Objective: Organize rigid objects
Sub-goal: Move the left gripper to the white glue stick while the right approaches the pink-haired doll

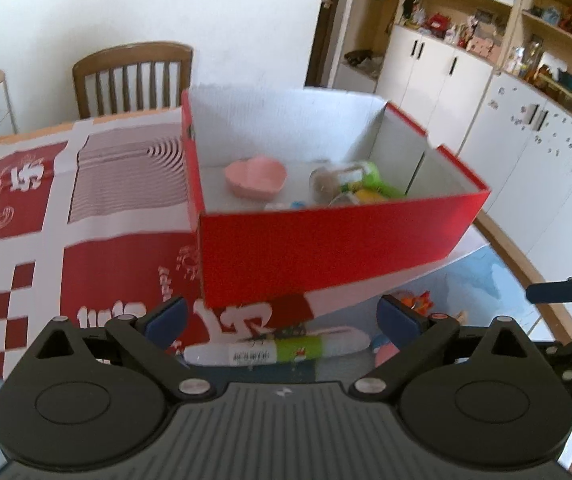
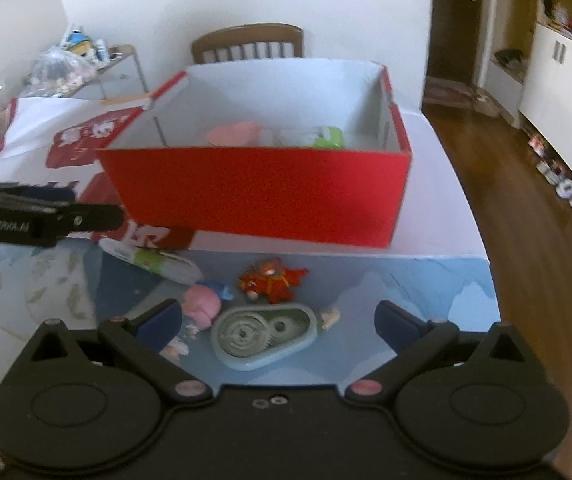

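Soft daylight, motion blur, fisheye warping

You have a red box [image 2: 258, 196] w/ white inside, open on top, standing on the worktop. Inside it, at the far side, lies a pink heart-shaped dish [image 1: 256, 178], and just right of it a clear bottle w/ green label [image 1: 346, 178] on its side, near some small yellow and blue pieces, too small to tell. In front of the box, on the worktop: a white tube w/ green band [image 1: 274, 350] lying flat, a pink figure [image 2: 204, 306], a red-orange toy [image 2: 274, 280] just beside it, and a grey-blue gear toy [image 2: 262, 336], flat, gears facing up. A small pale piece [image 2: 328, 318] touches its right end.
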Demonstrator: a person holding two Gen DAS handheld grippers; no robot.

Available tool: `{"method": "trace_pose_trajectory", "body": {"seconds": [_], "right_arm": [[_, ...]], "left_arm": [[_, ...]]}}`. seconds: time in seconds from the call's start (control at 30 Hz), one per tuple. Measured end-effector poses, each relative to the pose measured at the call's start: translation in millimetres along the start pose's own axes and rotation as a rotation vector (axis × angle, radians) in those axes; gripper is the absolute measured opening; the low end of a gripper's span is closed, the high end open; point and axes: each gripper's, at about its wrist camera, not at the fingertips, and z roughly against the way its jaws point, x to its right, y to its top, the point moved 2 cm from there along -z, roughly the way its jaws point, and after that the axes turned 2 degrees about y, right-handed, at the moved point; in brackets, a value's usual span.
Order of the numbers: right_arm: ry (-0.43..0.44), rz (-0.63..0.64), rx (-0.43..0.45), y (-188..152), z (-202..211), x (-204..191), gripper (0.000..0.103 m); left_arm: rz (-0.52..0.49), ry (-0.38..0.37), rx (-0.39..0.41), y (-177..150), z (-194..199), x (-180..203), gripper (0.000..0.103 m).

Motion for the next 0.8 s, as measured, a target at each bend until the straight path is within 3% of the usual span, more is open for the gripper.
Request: {"method": "trace_pose_trajectory", "body": {"seconds": [0.17,0.3,0.47,0.8], "right_arm": [[-0.012,-0.037,-0.017,-7.4,-6.8,0.2,0.103],[0.035,-0.006,-0.033,-10.5,-6.1,-12.3,0.102],[0.104,0.059,-0.055,-10.1,-5.7,-34.6,0.101],[0.142,0.13,-0.097,-7.7,-22.4,-63.9,0.092]], "left_arm": [[0.042,-0.011,-0.066,-12.5,-13.5,-0.6,0.101],[0.05,-0.007,-0.088,-18.4,-21.9,-1.7,0.101],[0.018,-0.068,-0.104,-20.6,-26.6,-0.2,0.101],[-0.188,-0.105,-0.076,-19.7,-33.6,5.7,0.101]]}}
